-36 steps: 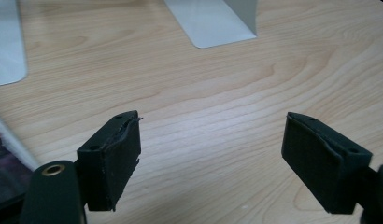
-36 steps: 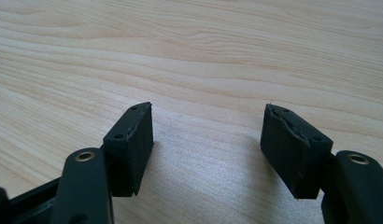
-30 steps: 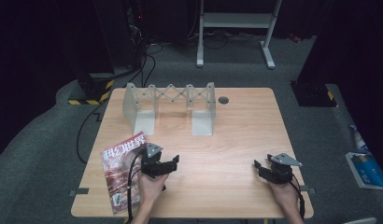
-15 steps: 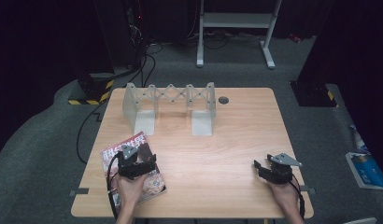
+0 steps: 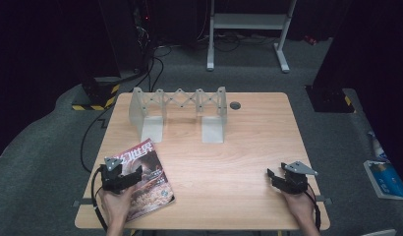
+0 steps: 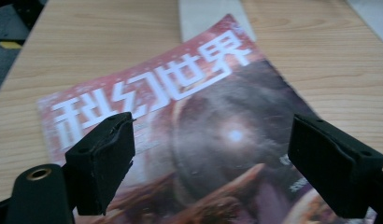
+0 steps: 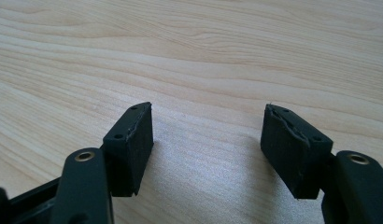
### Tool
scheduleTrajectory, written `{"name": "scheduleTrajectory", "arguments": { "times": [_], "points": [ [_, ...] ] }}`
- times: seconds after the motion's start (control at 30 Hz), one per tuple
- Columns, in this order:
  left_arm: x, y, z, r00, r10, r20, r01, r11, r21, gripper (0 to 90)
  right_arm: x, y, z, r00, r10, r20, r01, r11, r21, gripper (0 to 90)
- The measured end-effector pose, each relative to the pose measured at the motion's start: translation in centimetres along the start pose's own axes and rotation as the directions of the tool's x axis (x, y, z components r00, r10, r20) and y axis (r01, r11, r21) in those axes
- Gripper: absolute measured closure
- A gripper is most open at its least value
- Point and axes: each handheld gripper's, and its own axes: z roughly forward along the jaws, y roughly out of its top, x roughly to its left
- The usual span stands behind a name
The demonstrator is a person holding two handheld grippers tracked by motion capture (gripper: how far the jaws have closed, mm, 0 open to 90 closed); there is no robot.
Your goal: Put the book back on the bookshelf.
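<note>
A magazine (image 5: 149,173) with a reddish cover and large white characters lies flat near the front left of the wooden table (image 5: 229,162). My left gripper (image 5: 134,173) hovers over its left half, jaws wide open, nothing between them. In the left gripper view the magazine cover (image 6: 203,88) spreads under the open left gripper (image 6: 217,126). My right gripper (image 5: 272,176) rests low at the front right of the table, pointing left. In the right gripper view the right gripper (image 7: 208,114) stands open over bare wood.
A grey metal folding rack (image 5: 177,105) with two upright end plates stands at the back of the table. A small round dark hole (image 5: 235,105) sits behind it to the right. On the floor to the right lies a blue-and-white object (image 5: 386,177).
My left gripper has travelled left, from beside the magazine's right edge to above its left half. The right gripper has stayed where it was.
</note>
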Motion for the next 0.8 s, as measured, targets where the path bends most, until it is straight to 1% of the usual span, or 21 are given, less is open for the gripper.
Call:
{"name": "scheduleTrajectory", "arguments": {
  "times": [0.07, 0.13, 0.2, 0.23, 0.27, 0.3, 0.33, 0.37, 0.4, 0.43, 0.47, 0.5, 0.53, 0.6, 0.63, 0.67, 0.73, 0.8],
  "points": [
    [0.9, 0.0, 0.2, 0.9994, -0.009, 0.033, 0.008, 0.9995, 0.032, 17.4, 0.0, 0.0, 0.0, 1.0000, 0.001, 0.000, -0.001, 1.000, -0.001, 34.6],
    [1.5, -0.1, 0.5, 0.9996, -0.011, 0.027, 0.009, 0.9990, 0.044, 17.4, 0.0, 0.0, 0.0, 1.0000, 0.001, 0.000, -0.001, 1.000, 0.000, 34.7],
    [2.0, -0.3, 0.6, 0.9999, -0.015, -0.002, 0.015, 0.9988, 0.046, 15.4, 0.0, 0.0, 0.0, 1.0000, 0.001, -0.001, -0.001, 1.000, 0.000, 34.7],
    [2.0, -0.3, 0.6, 0.9999, -0.015, -0.002, 0.015, 0.9988, 0.046, 14.3, 0.0, 0.0, 0.0, 1.0000, 0.001, -0.001, -0.001, 1.000, 0.000, 34.7],
    [2.3, -0.4, 0.6, 0.9996, -0.026, -0.014, 0.027, 0.9984, 0.049, 14.3, 0.0, 0.0, 0.0, 1.0000, 0.001, -0.001, -0.001, 1.000, 0.000, 34.7],
    [2.9, -0.6, 0.7, 0.9982, -0.047, -0.039, 0.048, 0.9980, 0.041, 13.6, 0.0, 0.0, 0.0, 1.0000, 0.000, -0.001, 0.000, 1.000, 0.000, 34.7],
    [3.2, -0.6, 0.8, 0.9974, -0.045, -0.057, 0.048, 0.9978, 0.046, 13.0, 0.0, 0.0, 0.0, 1.0000, -0.001, -0.003, 0.001, 1.000, 0.002, 34.7],
    [3.2, -0.6, 0.8, 0.9974, -0.045, -0.057, 0.048, 0.9978, 0.046, 11.4, 0.0, 0.0, 0.0, 1.0000, -0.001, -0.003, 0.001, 1.000, 0.002, 34.7],
    [3.6, -0.9, 0.9, 0.9960, -0.056, -0.070, 0.060, 0.9963, 0.062, 9.9, 0.0, 0.0, 0.0, 1.0000, 0.001, -0.003, -0.001, 1.000, 0.000, 34.7],
    [3.7, -1.0, 0.9, 0.9956, -0.055, -0.076, 0.060, 0.9955, 0.072, 8.4, 0.0, 0.0, 0.0, 1.0000, 0.000, -0.002, 0.000, 1.000, -0.001, 34.7],
    [3.7, -1.1, 0.9, 0.9946, -0.055, -0.088, 0.061, 0.9958, 0.069, 6.3, 0.0, 0.0, 0.0, 1.0000, 0.000, -0.002, 0.000, 1.000, -0.002, 34.6],
    [3.7, -1.1, 0.9, 0.9946, -0.055, -0.088, 0.061, 0.9958, 0.069, 5.6, 0.0, 0.0, 0.0, 1.0000, 0.000, -0.002, 0.000, 1.000, -0.002, 34.6],
    [3.7, -1.4, 0.9, 0.9937, -0.054, -0.098, 0.059, 0.9970, 0.050, 5.4, 0.0, 0.0, 0.0, 1.0000, -0.001, -0.002, 0.001, 1.000, -0.002, 34.6],
    [3.7, -1.6, 1.0, 0.9931, -0.068, -0.095, 0.073, 0.9960, 0.051, 4.6, 0.0, 0.0, 0.0, 1.0000, -0.001, -0.003, 0.001, 1.000, -0.002, 34.6],
    [3.7, -1.6, 1.0, 0.9931, -0.068, -0.095, 0.073, 0.9960, 0.051, 4.4, 0.0, 0.0, 0.0, 1.0000, -0.001, -0.003, 0.001, 1.000, -0.002, 34.6],
    [3.7, -1.9, 1.2, 0.9938, -0.071, -0.085, 0.077, 0.9953, 0.060, 4.3, 0.0, 0.0, 0.0, 1.0000, -0.002, -0.003, 0.002, 1.000, -0.002, 34.5],
    [3.6, -2.0, 1.2, 0.9941, -0.069, -0.083, 0.075, 0.9945, 0.073, 4.2, 0.0, 0.0, 0.0, 1.0000, -0.004, -0.002, 0.004, 1.000, -0.002, 34.4],
    [3.8, -2.3, 1.1, 0.9936, -0.079, -0.081, 0.086, 0.9928, 0.084, 4.2, 0.0, 0.0, 0.0, 1.0000, -0.002, -0.003, 0.002, 1.000, -0.001, 34.3]
  ]
}}
